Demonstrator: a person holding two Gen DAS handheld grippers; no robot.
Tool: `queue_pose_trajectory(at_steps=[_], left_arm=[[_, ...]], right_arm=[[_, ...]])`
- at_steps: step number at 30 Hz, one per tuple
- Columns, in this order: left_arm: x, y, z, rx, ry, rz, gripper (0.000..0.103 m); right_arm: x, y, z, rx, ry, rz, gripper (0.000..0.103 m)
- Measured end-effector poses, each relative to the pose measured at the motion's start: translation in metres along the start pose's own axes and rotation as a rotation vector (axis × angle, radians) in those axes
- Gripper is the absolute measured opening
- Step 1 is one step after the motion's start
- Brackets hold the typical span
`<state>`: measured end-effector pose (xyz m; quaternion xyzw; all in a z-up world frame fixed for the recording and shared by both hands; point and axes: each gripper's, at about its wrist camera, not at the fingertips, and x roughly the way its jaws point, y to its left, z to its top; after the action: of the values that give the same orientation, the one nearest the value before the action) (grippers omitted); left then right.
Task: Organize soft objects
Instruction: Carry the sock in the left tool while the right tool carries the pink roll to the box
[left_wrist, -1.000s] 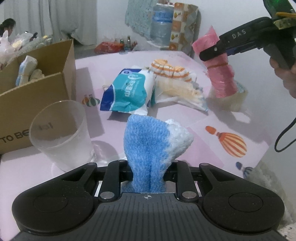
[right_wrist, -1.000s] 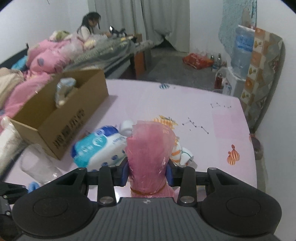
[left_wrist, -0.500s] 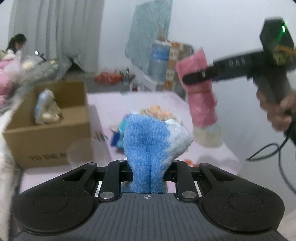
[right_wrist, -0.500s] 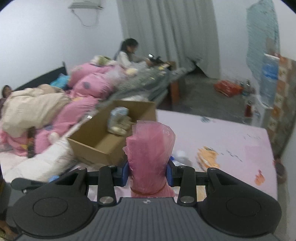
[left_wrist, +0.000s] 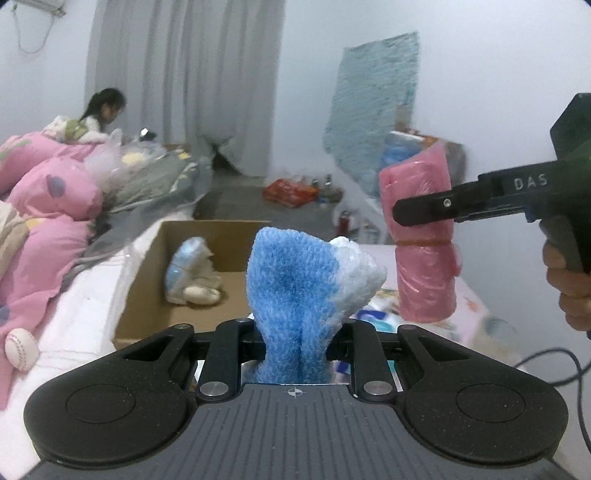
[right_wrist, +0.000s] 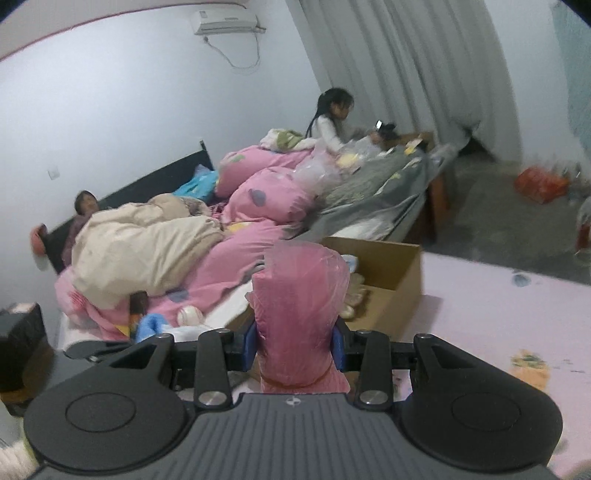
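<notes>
Left claw (left_wrist: 297, 338) pinches blue-and-white knit sock (left_wrist: 295, 291), held up just short of cardboard box (left_wrist: 177, 295). Right claw (right_wrist: 293, 349) clamps pink plastic-wrapped roll (right_wrist: 301, 302), right of the box.

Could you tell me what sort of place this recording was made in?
Most likely a lived-in bedroom at home: a bed heaped with pink quilts, long curtains, and an air conditioner on the wall.
</notes>
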<state>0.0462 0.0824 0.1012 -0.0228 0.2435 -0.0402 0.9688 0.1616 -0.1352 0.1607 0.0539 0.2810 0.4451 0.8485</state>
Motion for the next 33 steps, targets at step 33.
queue_pose_trajectory(at_steps=[33], left_arm=[[0.284, 0.072, 0.06, -0.087, 0.461, 0.134, 0.022]], right_arm=[[0.297, -0.137, 0.087, 0.157, 0.392, -0.183, 0.034]])
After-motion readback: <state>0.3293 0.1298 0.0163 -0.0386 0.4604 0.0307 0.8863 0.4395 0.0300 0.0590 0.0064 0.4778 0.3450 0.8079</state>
